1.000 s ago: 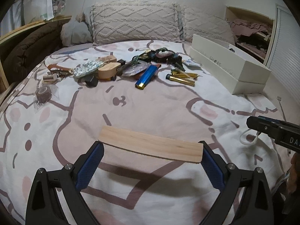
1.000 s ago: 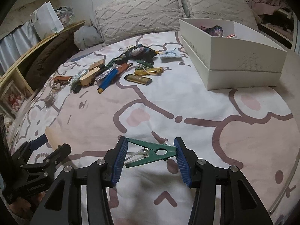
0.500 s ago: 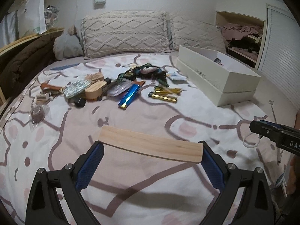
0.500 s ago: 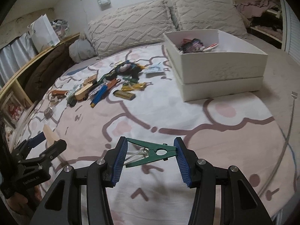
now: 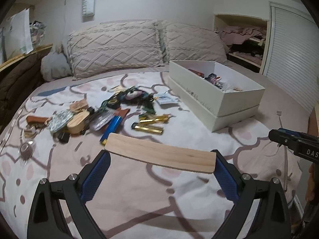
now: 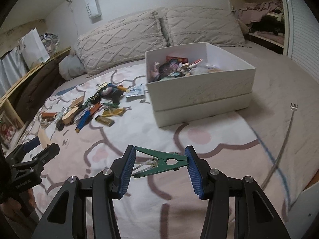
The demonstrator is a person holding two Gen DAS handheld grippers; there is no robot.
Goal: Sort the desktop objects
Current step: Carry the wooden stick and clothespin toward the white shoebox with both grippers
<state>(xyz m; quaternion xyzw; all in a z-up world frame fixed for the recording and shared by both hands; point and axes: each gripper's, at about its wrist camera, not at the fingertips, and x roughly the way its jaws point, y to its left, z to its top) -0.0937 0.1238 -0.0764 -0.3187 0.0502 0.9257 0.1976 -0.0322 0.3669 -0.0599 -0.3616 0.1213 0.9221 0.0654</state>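
Note:
My left gripper [image 5: 160, 158] is shut on a long pale wooden block [image 5: 159, 152], held crosswise above the bed. My right gripper [image 6: 159, 160] is shut on a green clothes peg [image 6: 159, 160], also held above the bed. A white box [image 6: 199, 85] holding several small items stands ahead of the right gripper; it also shows in the left wrist view [image 5: 215, 93] at the right. A pile of loose objects [image 5: 95, 115] lies on the bedspread left of the box, with a blue lighter [image 5: 112, 126] and gold bars [image 5: 148, 128] among them.
Two knitted pillows [image 5: 119, 45] lie at the head of the bed. A metal back scratcher [image 6: 287, 125] lies on the bed at the right. A wooden shelf edge [image 6: 26, 75] runs along the left side. The left gripper shows in the right wrist view [image 6: 33, 155].
Both grippers have risen and moved forward with their objects. The inside of the white box has come into view. The grips have not changed.

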